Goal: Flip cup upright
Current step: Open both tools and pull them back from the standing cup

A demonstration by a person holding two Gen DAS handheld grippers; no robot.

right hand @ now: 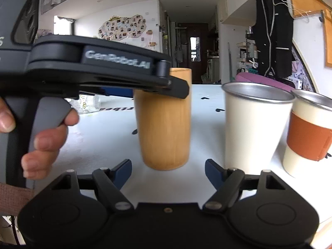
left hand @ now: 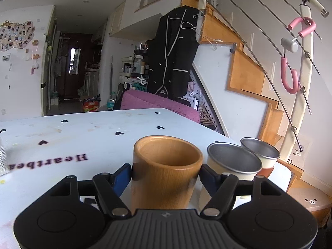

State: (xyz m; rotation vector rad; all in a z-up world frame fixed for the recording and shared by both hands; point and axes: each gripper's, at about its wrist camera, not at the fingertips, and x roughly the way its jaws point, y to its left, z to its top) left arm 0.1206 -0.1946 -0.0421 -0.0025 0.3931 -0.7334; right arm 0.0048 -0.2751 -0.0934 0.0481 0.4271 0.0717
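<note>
Left wrist view: the left gripper clamps the wooden cup by its sides, mouth up, on the white table (two metal-rimmed cups stand just beside it). Right gripper hangs back, jaws spread wide, holding nothing.

Both views close on wooden cup.

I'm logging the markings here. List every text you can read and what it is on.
"GenRobot.AI": on the left gripper, seen from the right wrist.
"Heartbea": on the table, upside down and cut off at the frame edge.
Box lettering on the shelves behind: too small to read.
The cups carry no text.
</note>
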